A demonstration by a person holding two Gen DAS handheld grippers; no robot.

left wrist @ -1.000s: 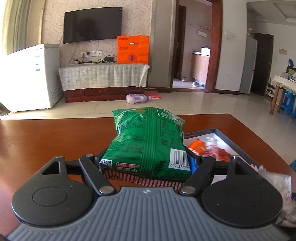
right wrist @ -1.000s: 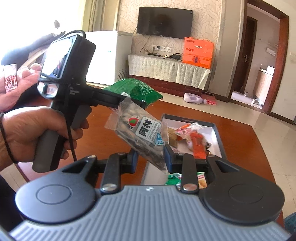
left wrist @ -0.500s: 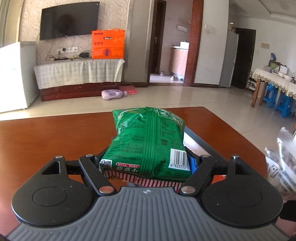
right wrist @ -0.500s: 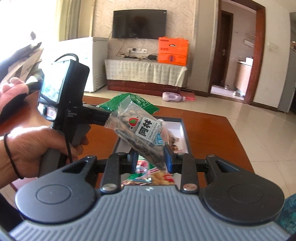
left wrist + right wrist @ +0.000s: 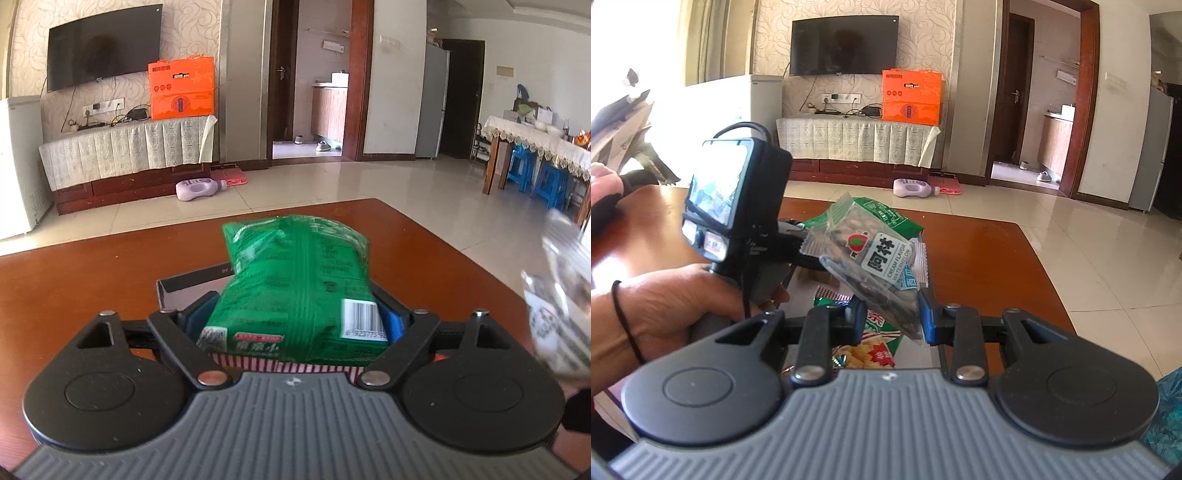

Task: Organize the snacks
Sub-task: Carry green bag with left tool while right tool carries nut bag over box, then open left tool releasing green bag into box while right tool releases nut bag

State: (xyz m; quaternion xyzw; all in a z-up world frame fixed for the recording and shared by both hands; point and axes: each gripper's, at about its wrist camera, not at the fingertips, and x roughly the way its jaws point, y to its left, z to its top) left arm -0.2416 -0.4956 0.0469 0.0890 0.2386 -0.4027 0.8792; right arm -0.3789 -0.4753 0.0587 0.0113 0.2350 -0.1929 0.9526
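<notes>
A green snack bag (image 5: pixel 295 280) sits between the jaws of my left gripper (image 5: pixel 295 319), over the dark-rimmed box (image 5: pixel 184 286). The jaws are opening: both blue pads (image 5: pixel 395 321) stand beside the bag, which is blurred and looks loose. My right gripper (image 5: pixel 892 317) is shut on a clear packet of dark seeds (image 5: pixel 879 266), held tilted above the box. In the right wrist view a hand (image 5: pixel 683 306) holds the left gripper's handle, and the green bag (image 5: pixel 882 218) pokes out behind the packet. Another green-and-red snack bag (image 5: pixel 871 343) lies in the box below.
The brown wooden table (image 5: pixel 74 288) ends just beyond the box. Past it are tiled floor with a purple bottle (image 5: pixel 197 188), a covered cabinet with orange boxes (image 5: pixel 181 90), and a second table with blue stools (image 5: pixel 546 181) at far right.
The left gripper has swung right and come down over the box. Its jaws have widened, so the blue pads now show beside the green bag. The right gripper shifted slightly, still gripping the seed packet.
</notes>
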